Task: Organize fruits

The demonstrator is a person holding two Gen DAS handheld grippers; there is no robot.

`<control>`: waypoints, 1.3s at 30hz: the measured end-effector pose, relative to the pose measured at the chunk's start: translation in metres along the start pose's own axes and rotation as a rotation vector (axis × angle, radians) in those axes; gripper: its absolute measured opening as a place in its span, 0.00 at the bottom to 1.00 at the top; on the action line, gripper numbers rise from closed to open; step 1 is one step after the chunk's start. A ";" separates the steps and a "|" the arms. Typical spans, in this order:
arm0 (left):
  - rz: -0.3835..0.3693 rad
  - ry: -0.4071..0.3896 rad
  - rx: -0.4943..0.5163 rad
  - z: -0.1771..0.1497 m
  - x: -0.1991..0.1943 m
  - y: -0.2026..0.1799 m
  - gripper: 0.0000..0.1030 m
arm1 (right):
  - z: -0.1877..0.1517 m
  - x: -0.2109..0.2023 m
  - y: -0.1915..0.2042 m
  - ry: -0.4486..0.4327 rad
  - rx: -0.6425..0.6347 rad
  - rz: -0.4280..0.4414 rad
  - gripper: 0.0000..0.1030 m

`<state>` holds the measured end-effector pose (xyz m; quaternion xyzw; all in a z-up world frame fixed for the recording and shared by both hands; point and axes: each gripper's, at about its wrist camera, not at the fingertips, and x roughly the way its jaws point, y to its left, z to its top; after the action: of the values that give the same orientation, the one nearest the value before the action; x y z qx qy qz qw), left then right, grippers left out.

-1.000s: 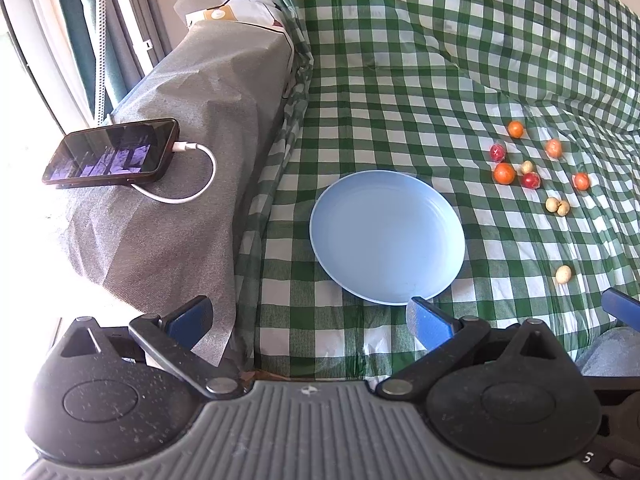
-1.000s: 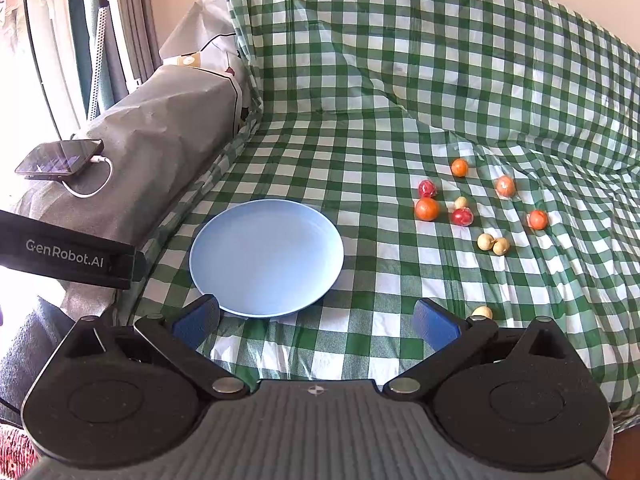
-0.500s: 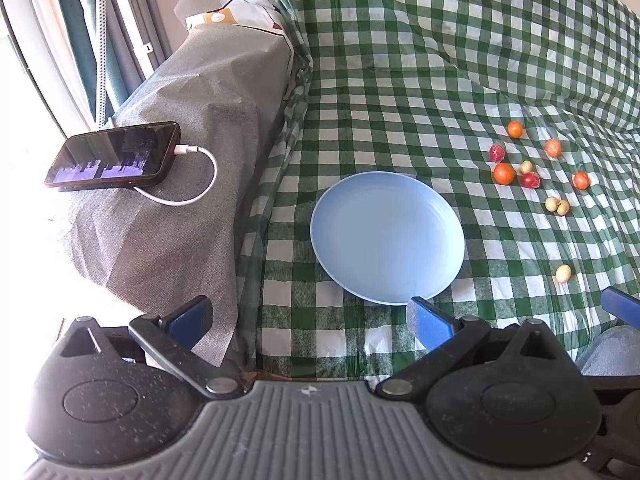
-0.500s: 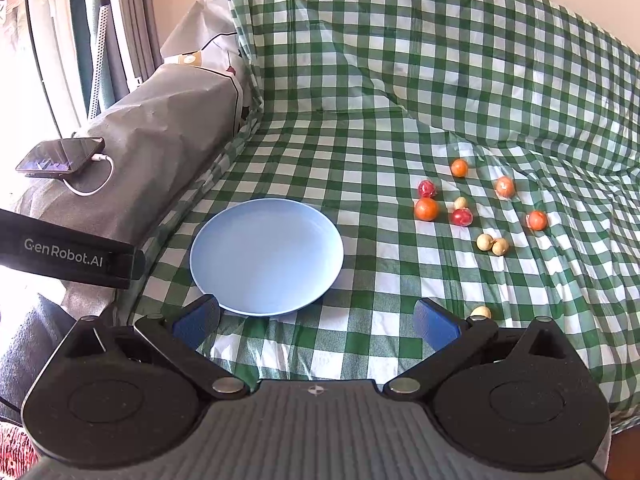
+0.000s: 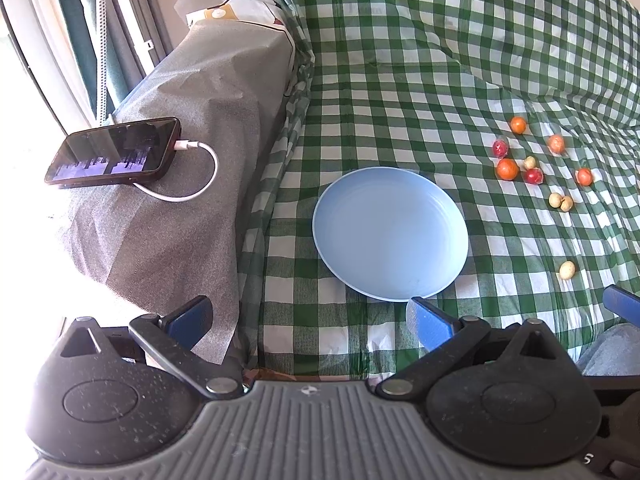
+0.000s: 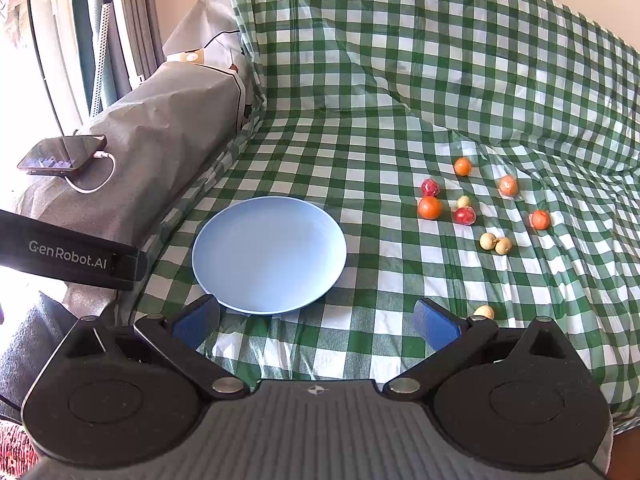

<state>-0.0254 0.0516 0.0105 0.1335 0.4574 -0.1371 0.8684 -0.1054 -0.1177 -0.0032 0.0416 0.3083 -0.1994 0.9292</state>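
My left fingers [image 5: 188,316] and right fingers [image 6: 436,322] are spread wide, holding nothing. A smooth round blue plate [image 6: 269,255] sits near little round fruits [image 6: 430,208] on crinkly checked cloth [image 6: 360,152].

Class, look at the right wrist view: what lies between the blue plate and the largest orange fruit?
Only bare checked cloth lies between the blue plate and the largest orange fruit.
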 end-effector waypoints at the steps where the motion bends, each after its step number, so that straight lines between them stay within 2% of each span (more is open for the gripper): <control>1: 0.001 0.001 0.001 0.000 0.000 0.000 1.00 | -0.001 0.001 0.001 -0.010 -0.002 0.000 0.99; 10: 0.017 0.020 0.015 0.001 0.005 -0.004 1.00 | -0.003 0.007 -0.004 0.002 0.030 0.027 0.99; 15: 0.029 0.033 0.033 0.005 0.010 -0.011 1.00 | -0.005 0.016 -0.017 0.004 0.088 0.033 0.99; 17: 0.032 0.045 0.052 0.007 0.015 -0.017 1.00 | -0.007 0.021 -0.028 -0.003 0.121 0.004 1.00; 20: 0.026 0.065 0.084 0.011 0.022 -0.030 1.00 | -0.012 0.036 -0.052 -0.025 0.182 -0.082 1.00; 25: -0.009 0.089 0.128 0.020 0.036 -0.057 1.00 | -0.029 0.078 -0.111 -0.033 0.286 -0.232 0.99; 29: -0.026 0.112 0.161 0.033 0.049 -0.085 1.00 | -0.045 0.121 -0.149 0.051 0.355 -0.304 0.98; 31: -0.034 0.124 0.171 0.041 0.057 -0.098 1.00 | -0.053 0.144 -0.160 0.091 0.378 -0.288 0.79; 32: -0.037 0.126 0.175 0.045 0.061 -0.105 1.00 | -0.056 0.152 -0.165 0.104 0.378 -0.287 0.66; 33: -0.039 0.126 0.180 0.050 0.064 -0.112 1.00 | -0.061 0.160 -0.171 0.130 0.385 -0.284 0.66; 35: -0.038 0.122 0.195 0.058 0.071 -0.127 1.00 | -0.063 0.161 -0.172 0.089 0.375 -0.287 0.64; 37: -0.035 0.121 0.217 0.067 0.079 -0.144 1.00 | -0.062 0.171 -0.174 0.092 0.349 -0.279 0.51; 38: -0.035 0.119 0.230 0.072 0.083 -0.153 1.00 | -0.062 0.174 -0.177 0.083 0.330 -0.304 0.36; 39: -0.037 0.113 0.244 0.077 0.087 -0.163 1.00 | -0.062 0.174 -0.178 0.077 0.320 -0.320 0.28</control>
<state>0.0217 -0.1368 -0.0375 0.2370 0.4879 -0.1998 0.8160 -0.0829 -0.3291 -0.1475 0.1464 0.3106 -0.3889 0.8549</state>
